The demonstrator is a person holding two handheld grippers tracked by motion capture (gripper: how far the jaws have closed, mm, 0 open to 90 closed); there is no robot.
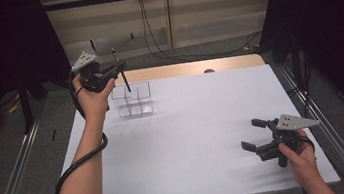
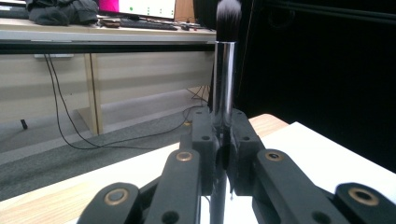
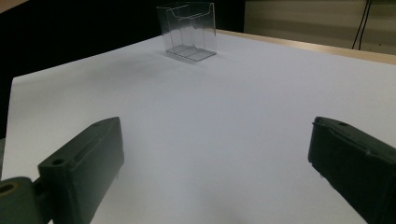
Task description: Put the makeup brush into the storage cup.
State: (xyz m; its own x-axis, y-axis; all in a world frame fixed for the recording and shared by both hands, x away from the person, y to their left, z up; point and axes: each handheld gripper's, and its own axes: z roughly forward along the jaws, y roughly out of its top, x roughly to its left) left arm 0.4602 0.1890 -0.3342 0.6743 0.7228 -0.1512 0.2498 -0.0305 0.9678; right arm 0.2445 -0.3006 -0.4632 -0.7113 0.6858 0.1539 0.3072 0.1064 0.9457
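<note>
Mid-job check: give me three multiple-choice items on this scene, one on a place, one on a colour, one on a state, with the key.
1. Where on the table does the clear holder stand?
A. far left part
B. near right corner
C. dead centre

2. What colour are the bristles of the brush?
A. white
B. black
C. pink

3. How do the two grippers stand?
A. both open
B. left gripper shut on the brush, right gripper open
C. right shut on the holder, left open

Key:
1 A, the high view shows the holder on the far left part, just below the left hand.
2 B, the left gripper view shows a dark tuft above the shiny metal ferrule.
3 B, the left jaws pinch the brush stem, while the right jaws stand wide apart over bare table.
</note>
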